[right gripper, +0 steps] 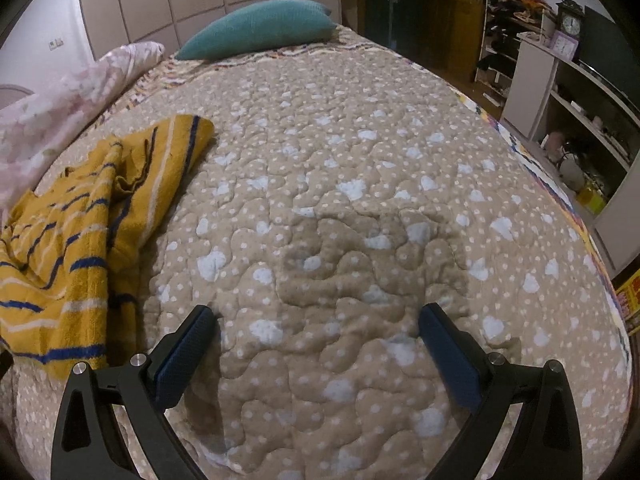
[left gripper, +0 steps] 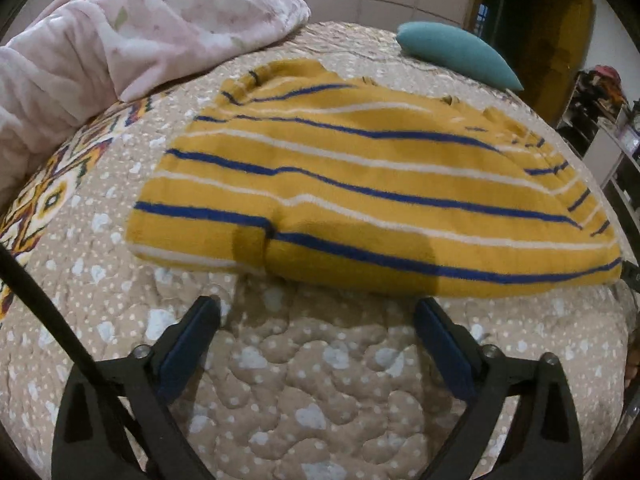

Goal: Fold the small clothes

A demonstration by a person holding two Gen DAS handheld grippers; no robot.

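Note:
A small mustard-yellow garment (left gripper: 360, 184) with blue and white stripes lies spread on the quilted beige bedspread (left gripper: 320, 380). My left gripper (left gripper: 318, 312) is open and empty, just short of the garment's near edge. In the right wrist view the same garment (right gripper: 80, 232) lies at the left, rumpled at its end. My right gripper (right gripper: 318, 320) is open and empty over bare bedspread (right gripper: 360, 200), to the right of the garment.
A pink floral blanket (left gripper: 120, 40) is bunched at the back left. A teal pillow (right gripper: 260, 28) lies at the head of the bed. White shelves with clutter (right gripper: 568, 120) stand beyond the bed's right edge.

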